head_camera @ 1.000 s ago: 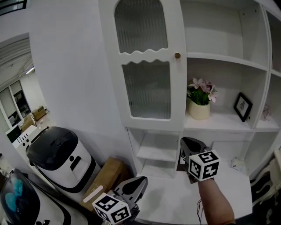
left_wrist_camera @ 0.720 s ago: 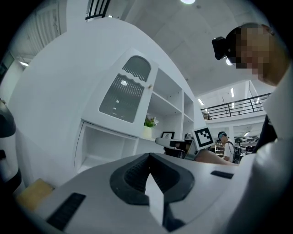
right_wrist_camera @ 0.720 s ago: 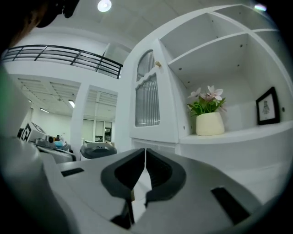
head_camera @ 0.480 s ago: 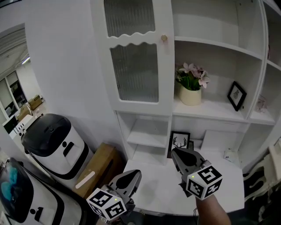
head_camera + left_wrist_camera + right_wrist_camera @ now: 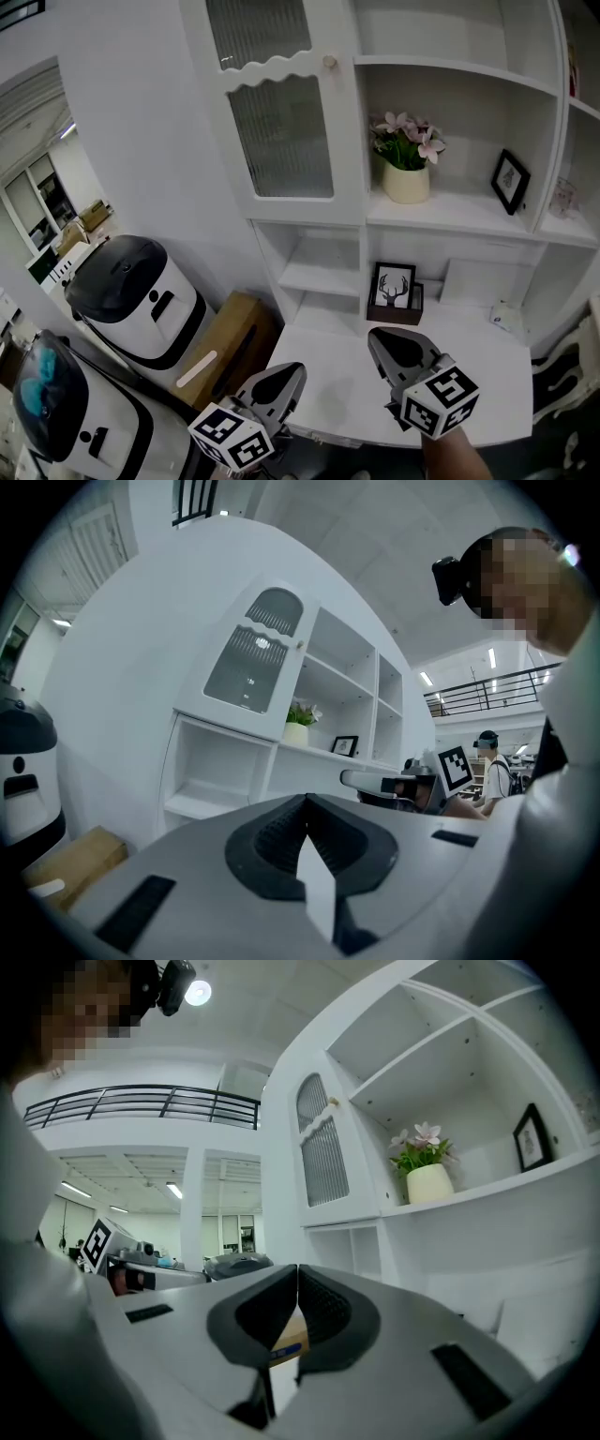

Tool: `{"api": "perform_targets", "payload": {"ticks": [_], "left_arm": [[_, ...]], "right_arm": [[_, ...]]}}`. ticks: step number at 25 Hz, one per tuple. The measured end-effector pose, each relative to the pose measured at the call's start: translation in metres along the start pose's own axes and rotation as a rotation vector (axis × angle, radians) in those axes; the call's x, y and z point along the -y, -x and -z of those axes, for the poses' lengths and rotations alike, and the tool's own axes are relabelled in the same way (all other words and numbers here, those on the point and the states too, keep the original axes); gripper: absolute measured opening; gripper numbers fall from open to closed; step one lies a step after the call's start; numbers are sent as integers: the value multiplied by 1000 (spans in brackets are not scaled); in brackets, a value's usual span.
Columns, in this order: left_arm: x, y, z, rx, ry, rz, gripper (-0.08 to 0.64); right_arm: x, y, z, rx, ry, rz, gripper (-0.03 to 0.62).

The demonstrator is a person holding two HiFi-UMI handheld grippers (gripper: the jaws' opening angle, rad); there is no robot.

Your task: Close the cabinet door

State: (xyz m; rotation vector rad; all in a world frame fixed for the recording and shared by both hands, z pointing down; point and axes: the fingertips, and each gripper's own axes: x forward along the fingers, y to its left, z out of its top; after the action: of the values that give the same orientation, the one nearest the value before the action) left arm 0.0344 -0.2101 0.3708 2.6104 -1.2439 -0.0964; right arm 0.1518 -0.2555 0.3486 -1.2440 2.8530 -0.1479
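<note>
The white cabinet door (image 5: 277, 112), with ribbed glass panes and a small brass knob (image 5: 330, 63), lies flat against the front of the cabinet's left column. It also shows in the left gripper view (image 5: 253, 663) and the right gripper view (image 5: 323, 1152). Both grippers hang low in front of the white desk, well below the door and apart from it. My left gripper (image 5: 286, 375) is shut and empty, its tips meeting (image 5: 305, 799). My right gripper (image 5: 380, 339) is also shut with nothing between its jaws (image 5: 297, 1267).
Open shelves to the door's right hold a flower pot (image 5: 406, 178) and a small framed picture (image 5: 507, 181). A deer picture (image 5: 394, 289) stands at the back of the white desk (image 5: 337, 398). A black-and-white appliance (image 5: 141, 300) and a cardboard box (image 5: 225, 352) sit at the left.
Both grippers have drawn back and down from the cabinet, the right one more. The deer picture, earlier behind the right gripper, is in plain sight. The door looks unchanged.
</note>
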Motion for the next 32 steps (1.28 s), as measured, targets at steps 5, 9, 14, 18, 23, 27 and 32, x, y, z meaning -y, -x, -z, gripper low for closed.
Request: {"api": "perform_targets", "payload": {"ticks": [5, 9, 14, 18, 23, 27, 32], "left_arm": [[2, 12, -2, -3, -11, 16, 6], [2, 27, -4, -8, -25, 50, 5], [-5, 60, -6, -13, -16, 97, 6], [-16, 86, -6, -17, -7, 124, 6], [-20, 119, -5, -18, 3, 160, 6], [-16, 142, -1, -17, 10, 197, 5], [-9, 166, 7, -24, 11, 237, 5]], "right_arm": [[-19, 7, 1, 12, -3, 2, 5], [-39, 8, 2, 17, 0, 26, 5], [-71, 8, 11, -7, -13, 78, 5], [-95, 9, 15, -13, -21, 123, 5], [-132, 18, 26, -24, -32, 164, 5], [-159, 29, 28, -22, -24, 194, 5], [-191, 44, 37, -28, -17, 221, 5]]}}
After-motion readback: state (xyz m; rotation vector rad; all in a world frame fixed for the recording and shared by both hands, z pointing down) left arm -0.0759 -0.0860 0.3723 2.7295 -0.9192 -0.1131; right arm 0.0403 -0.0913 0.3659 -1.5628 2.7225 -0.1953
